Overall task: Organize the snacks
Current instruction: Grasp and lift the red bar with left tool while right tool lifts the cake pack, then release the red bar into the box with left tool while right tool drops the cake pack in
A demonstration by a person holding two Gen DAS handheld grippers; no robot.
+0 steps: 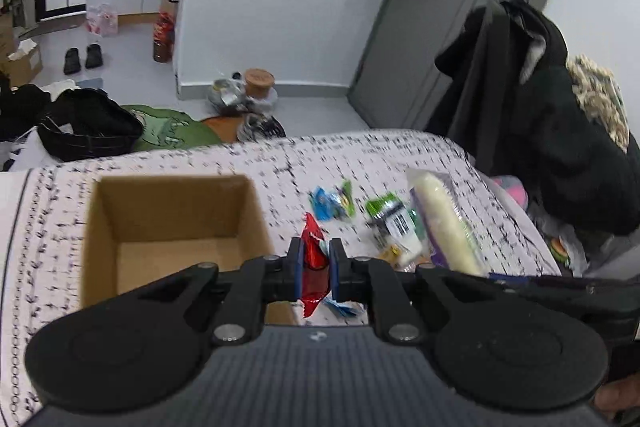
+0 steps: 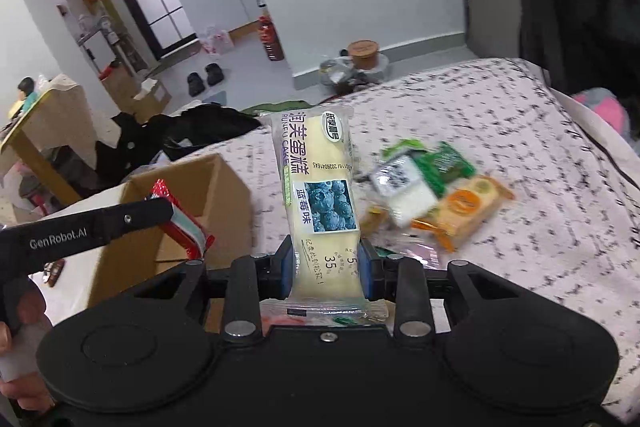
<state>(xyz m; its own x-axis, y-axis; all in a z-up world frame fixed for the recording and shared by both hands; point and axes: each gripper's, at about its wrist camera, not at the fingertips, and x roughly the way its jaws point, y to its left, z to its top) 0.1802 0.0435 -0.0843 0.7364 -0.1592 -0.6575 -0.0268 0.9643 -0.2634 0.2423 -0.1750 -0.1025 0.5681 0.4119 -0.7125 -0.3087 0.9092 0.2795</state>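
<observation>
— Gripping a red snack packet [image 1: 314, 259] in the left gripper [image 1: 314, 267], blue pads [image 1: 297, 267] clamped on both sides of the wrapper. Held upright, just beside the right wall of the open cardboard box [image 1: 168, 223], above its near corner.

— And on the other side?

— Clenched too: right gripper [image 2: 326, 267] closed on a long blueberry cake packet [image 2: 316, 195], grasped near its lower end, standing up between the fingers (label printed with blueberries and "RUNFU CAKE"). Lifted clear of the patterned bedspread [image 2: 520, 155].

— Seen from the right wrist, anything of the left tool?

— Yes, reaching in from the left edge, marked "GenRobot.AI", with the red packet poised over the box opening.

— Box contents?

— Bare cardboard floor where visible from the left wrist; near part hidden behind the gripper.

— Remaining snacks?

— Lying in a loose heap on the bedspread, right of the box: a green packet [image 2: 444, 163], a white one with a QR code [image 2: 404, 187], an orange biscuit packet [image 2: 468, 207]. Also a small blue-and-green packet [image 1: 332, 203], a little apart from the heap (blurred, print unreadable).

— Around the bed?

— Dark clothes [image 1: 536, 115] hanging to the right, black slippers [image 1: 82, 58] on the floor well beyond.
</observation>
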